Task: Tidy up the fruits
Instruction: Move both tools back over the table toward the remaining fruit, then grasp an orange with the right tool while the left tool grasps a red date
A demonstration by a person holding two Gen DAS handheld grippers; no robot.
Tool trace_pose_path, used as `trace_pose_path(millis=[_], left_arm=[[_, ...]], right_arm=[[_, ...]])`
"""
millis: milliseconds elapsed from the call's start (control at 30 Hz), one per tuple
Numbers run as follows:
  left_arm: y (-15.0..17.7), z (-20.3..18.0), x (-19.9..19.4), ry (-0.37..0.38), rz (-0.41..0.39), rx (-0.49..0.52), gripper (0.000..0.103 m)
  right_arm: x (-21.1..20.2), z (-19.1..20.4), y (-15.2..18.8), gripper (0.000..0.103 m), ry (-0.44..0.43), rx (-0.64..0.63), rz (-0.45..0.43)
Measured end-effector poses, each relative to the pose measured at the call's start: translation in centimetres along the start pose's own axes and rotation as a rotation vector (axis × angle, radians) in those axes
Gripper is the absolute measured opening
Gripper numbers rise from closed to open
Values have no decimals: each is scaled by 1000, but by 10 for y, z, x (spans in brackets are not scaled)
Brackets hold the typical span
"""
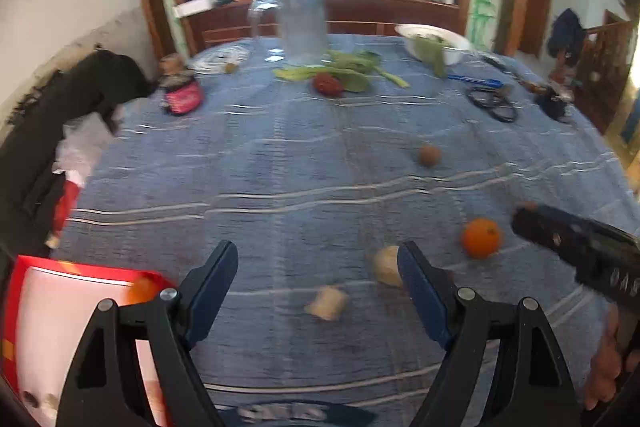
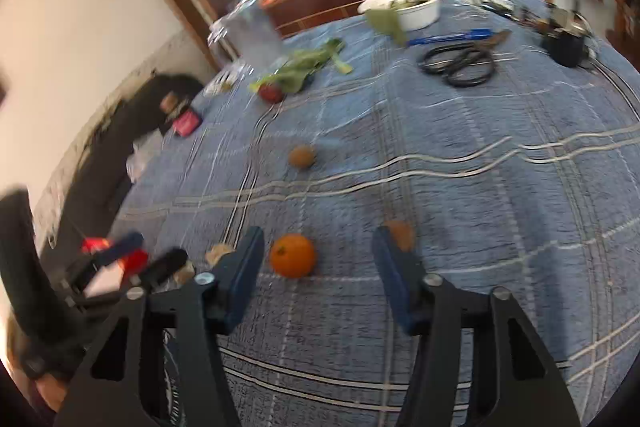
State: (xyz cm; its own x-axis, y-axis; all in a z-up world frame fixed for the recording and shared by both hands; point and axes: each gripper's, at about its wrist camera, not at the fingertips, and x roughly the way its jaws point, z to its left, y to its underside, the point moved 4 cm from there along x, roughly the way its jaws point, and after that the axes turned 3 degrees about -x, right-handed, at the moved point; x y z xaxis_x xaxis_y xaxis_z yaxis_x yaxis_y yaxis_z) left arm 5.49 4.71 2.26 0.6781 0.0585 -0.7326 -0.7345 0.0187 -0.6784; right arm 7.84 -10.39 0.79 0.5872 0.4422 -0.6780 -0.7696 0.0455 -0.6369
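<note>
Desk (image 1: pixel 280 163) under a blue plaid cloth filled both views, blurry. Red-rimmed white tray (image 1: pixel 60 307) sat at the near-left desk edge, one small orange fruit (image 1: pixel 142 289) at its rim, partly hidden behind the left claw's frame. Left claw (image 1: pixel 318 283) was released, jaws wide apart, holding nothing, hovering over the near desk; a pale cut fruit piece (image 1: pixel 327 303) lay on the cloth between its jaws, and a second pale piece (image 1: pixel 386 265) lay just beside the right jaw tip, contact unclear. Right claw (image 2: pixel 318 259) was also released, jaws spread, empty; the orange (image 2: pixel 293 255) sat on the cloth between its jaws, nearer the left jaw, not touching as far as visible. A small brown fruit (image 2: pixel 400 233) lay right by the right jaw tip. Another brown fruit (image 2: pixel 302 155) sat mid-desk, well apart from both claws. Farther back: clear jug (image 1: pixel 302 23), white bowl (image 2: pixel 404 7) with greens, leafy greens (image 1: pixel 344 69) loose on the cloth, a red fruit (image 1: pixel 327 84) touching those leaves. Black scissors (image 2: pixel 460 63) and a blue pen (image 2: pixel 452 37) lay on the far right side, near each other.
</note>
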Motion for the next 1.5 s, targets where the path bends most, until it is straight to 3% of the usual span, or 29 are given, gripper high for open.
trace_pose_path(millis=[100,233,400,533,667,833,933,1200,1500], left_arm=[[-2,16,-3,-59,-22,-26,82],[-1,22,-4,-45,-23,-45,82],[5,6,-2,-7,-6,21,82],[10,-11,2,52,21,71,82],[15,-27,1,147,38,109,82],[25,-53,3,272,78,155,82],[32,-67,9,298,100,194,82],[35,-67,23,298,119,162,54],[35,-63,26,276,101,162,38]], right_arm=[[12,13,6,47,34,-60,20],[24,24,12,47,70,-125,40],[37,25,15,47,123,-158,57],[31,18,11,34,84,-112,43],[21,6,5,33,108,-81,14],[0,-26,-6,33,95,63,-39],[-13,-35,-10,33,99,109,-83],[-10,-30,-8,33,79,115,-50],[3,-25,7,33,109,78,103]])
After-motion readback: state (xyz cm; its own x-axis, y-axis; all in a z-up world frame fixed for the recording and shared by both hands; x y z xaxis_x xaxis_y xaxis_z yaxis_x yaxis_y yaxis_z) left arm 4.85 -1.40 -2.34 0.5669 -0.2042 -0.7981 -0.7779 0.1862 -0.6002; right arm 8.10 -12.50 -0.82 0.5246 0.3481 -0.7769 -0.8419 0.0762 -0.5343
